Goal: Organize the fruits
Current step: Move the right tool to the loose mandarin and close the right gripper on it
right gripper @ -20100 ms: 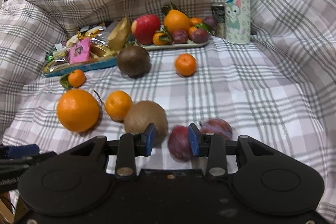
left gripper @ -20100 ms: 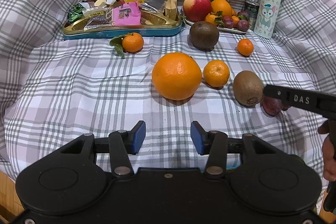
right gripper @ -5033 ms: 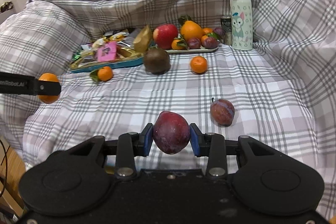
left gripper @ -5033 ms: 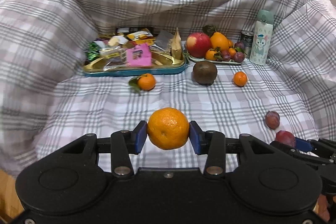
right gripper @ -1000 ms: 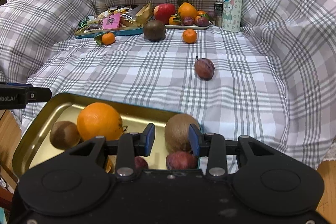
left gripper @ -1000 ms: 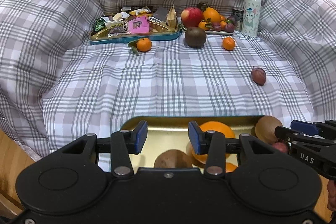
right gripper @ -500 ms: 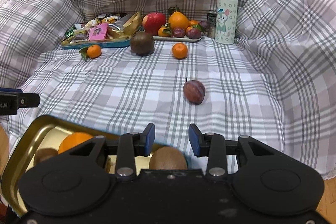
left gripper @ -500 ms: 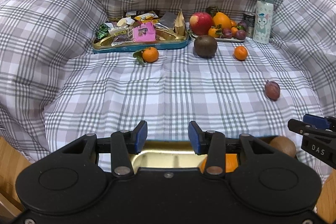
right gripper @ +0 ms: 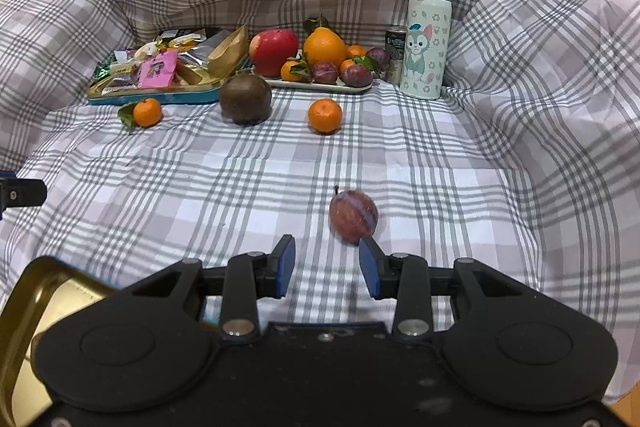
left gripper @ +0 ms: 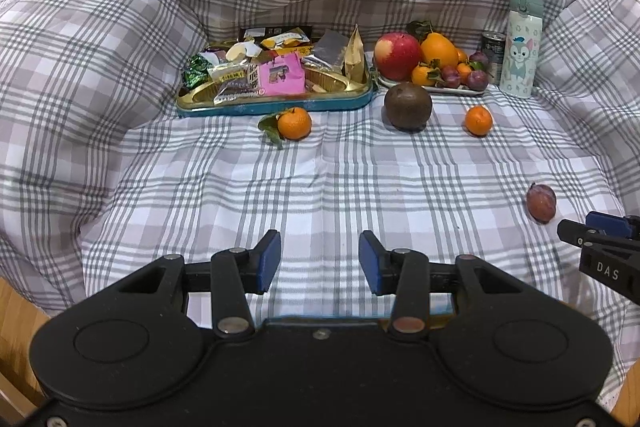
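A purple plum [right gripper: 353,215] lies on the checked cloth just beyond my right gripper [right gripper: 324,267], a little right of its gap and close to the right pad. That gripper is open with nothing between its pads. My left gripper [left gripper: 320,259] is open too, over bare cloth. In the left wrist view the plum [left gripper: 541,202] sits at the far right, just beyond the right gripper [left gripper: 592,231]. Two mandarins [left gripper: 294,123] [left gripper: 478,120] and a dark brown round fruit [left gripper: 408,105] lie further back. A gold tray's rim [right gripper: 24,291] shows at the lower left of the right wrist view.
At the back stand a snack tray [left gripper: 276,105] full of wrappers, a white plate [left gripper: 436,89] with an apple, oranges and plums, a can [left gripper: 493,47] and a cartoon bottle [left gripper: 522,43]. Cloth rises in folds on both sides and behind.
Both grippers have moved forward over the cloth. The gold tray with its fruit has slipped below both views, only a corner showing. The plum now lies close in front of the right gripper.
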`<state>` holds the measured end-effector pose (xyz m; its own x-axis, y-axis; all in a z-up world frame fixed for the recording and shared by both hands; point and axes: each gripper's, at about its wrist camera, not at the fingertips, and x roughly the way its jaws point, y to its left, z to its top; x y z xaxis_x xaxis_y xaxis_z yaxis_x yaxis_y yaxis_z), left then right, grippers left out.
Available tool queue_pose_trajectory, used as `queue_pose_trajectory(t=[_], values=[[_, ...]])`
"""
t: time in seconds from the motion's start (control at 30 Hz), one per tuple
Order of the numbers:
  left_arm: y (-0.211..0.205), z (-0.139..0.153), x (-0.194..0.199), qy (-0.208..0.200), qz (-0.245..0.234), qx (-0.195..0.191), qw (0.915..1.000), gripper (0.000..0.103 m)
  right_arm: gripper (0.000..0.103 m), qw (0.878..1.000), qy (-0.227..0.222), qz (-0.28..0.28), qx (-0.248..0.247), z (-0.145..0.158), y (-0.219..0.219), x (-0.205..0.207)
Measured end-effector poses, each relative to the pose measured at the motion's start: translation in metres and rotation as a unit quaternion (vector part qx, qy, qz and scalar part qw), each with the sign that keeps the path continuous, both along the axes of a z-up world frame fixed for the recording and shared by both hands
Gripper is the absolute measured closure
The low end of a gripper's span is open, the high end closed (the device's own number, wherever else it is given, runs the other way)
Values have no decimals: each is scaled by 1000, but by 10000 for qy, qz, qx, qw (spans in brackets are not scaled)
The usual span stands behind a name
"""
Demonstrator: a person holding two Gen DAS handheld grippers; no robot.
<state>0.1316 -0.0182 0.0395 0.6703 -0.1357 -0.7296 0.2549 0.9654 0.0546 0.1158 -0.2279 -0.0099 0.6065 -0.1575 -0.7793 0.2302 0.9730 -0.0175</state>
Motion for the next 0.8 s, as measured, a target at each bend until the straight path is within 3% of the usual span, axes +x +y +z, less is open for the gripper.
queue_pose_trajectory(t=[0.43, 0.8], values=[[-12, 1, 30, -385, -172, -95, 9991, 52, 64, 9999, 32, -41, 139, -12, -20, 42], [-30, -20, 66, -256, -462, -92, 9986, 52, 64, 9990, 142, -112, 403, -27, -36, 83]])
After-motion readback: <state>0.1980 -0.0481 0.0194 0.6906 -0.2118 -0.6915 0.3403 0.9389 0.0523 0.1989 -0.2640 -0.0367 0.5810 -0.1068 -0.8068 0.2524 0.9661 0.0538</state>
